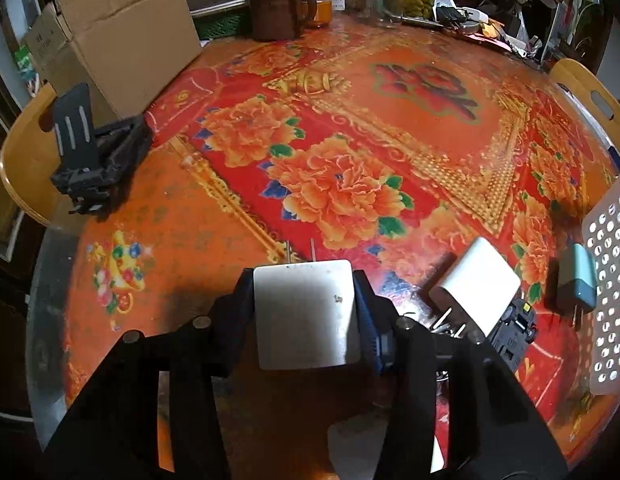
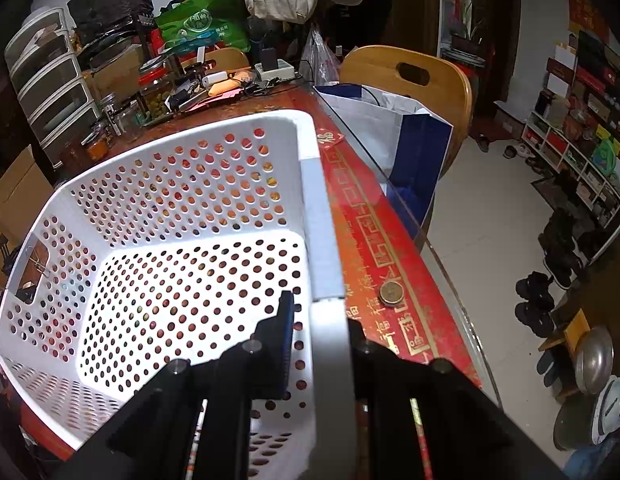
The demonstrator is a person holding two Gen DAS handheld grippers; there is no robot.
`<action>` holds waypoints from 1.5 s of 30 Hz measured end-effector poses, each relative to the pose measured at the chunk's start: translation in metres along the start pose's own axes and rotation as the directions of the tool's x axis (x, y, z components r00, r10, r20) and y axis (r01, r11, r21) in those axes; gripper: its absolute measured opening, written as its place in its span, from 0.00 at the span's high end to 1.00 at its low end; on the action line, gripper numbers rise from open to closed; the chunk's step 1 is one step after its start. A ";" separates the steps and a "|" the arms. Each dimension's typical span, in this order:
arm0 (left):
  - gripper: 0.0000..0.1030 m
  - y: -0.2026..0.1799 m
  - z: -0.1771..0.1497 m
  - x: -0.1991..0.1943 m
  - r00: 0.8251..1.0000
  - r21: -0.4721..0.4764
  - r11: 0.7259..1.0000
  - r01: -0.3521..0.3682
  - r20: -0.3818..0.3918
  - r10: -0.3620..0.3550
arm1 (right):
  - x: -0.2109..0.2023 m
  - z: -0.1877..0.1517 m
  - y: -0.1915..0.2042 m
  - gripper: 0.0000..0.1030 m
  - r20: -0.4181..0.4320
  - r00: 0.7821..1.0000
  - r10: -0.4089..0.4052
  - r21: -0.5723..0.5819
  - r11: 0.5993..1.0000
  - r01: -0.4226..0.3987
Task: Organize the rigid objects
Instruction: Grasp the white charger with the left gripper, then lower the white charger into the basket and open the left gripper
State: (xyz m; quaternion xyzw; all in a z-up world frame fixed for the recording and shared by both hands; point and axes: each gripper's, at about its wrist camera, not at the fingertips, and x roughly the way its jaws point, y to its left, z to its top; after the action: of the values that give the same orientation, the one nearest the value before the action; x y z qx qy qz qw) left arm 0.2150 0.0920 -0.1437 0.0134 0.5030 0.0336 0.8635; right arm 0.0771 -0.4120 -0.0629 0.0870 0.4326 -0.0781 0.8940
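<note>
White plastic, holed all over, the basket was the biggest thing we had in hand: our right gripper stood pinched shut on its near rim, one finger inside the wall and one outside, the tub reaching ahead and to the left of it. We judged that grip thin; a tug could have tipped the empty basket or let the rim slide out. It also sat close to the table edge, which ran just right of that gripper, so a shove could have sent it off.

Next in size, the white charger lay flat on the cloth between the fingers of our left gripper, prongs pointing away. The jaws stood at a middling width, both pads against its sides, so we took it as held. The faces looked smooth, and we feared it might twist or slip on lifting.

Just right of that gripper a second white plug leaned on a black part, near enough to be knocked. Further right, beside the basket wall, stood a teal plug, untouched.
</note>
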 end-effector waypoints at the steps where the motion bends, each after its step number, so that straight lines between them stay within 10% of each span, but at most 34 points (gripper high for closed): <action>1: 0.57 -0.001 -0.001 -0.003 1.000 -0.002 1.000 -0.007 0.008 0.007 | 0.000 0.000 0.000 0.88 0.000 1.000 0.001 -0.002 1.000 -0.001; 9: 0.57 -0.031 0.011 -0.089 0.981 0.058 0.996 -0.063 0.187 0.051 | 0.000 0.001 0.000 0.88 0.003 1.000 0.005 -0.006 1.000 -0.005; 16: 0.57 -0.145 0.034 -0.195 0.948 0.286 0.955 -0.076 0.319 -0.020 | 0.000 0.001 0.000 0.88 0.002 1.000 0.007 -0.007 1.000 -0.007; 22: 0.57 -0.267 0.023 -0.199 0.980 0.554 0.832 -0.009 0.171 -0.104 | 0.000 0.002 0.002 0.88 -0.006 1.000 0.005 -0.013 1.000 -0.005; 31: 0.57 -0.379 -0.001 -0.113 0.992 0.737 0.676 -0.005 -0.082 0.096 | 0.001 0.001 0.003 0.88 -0.009 1.000 0.010 -0.021 1.000 -0.010; 45: 0.56 -0.392 -0.021 -0.074 0.963 0.752 0.655 0.076 -0.225 0.147 | 0.002 0.000 0.003 0.87 -0.010 1.000 0.012 -0.022 1.000 -0.012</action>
State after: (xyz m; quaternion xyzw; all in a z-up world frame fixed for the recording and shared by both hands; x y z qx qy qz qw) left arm 0.1778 -0.3042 -0.1125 0.3758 0.5821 -0.1598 0.7032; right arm 0.0792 -0.4092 -0.0638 0.0804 0.4373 -0.0675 0.8932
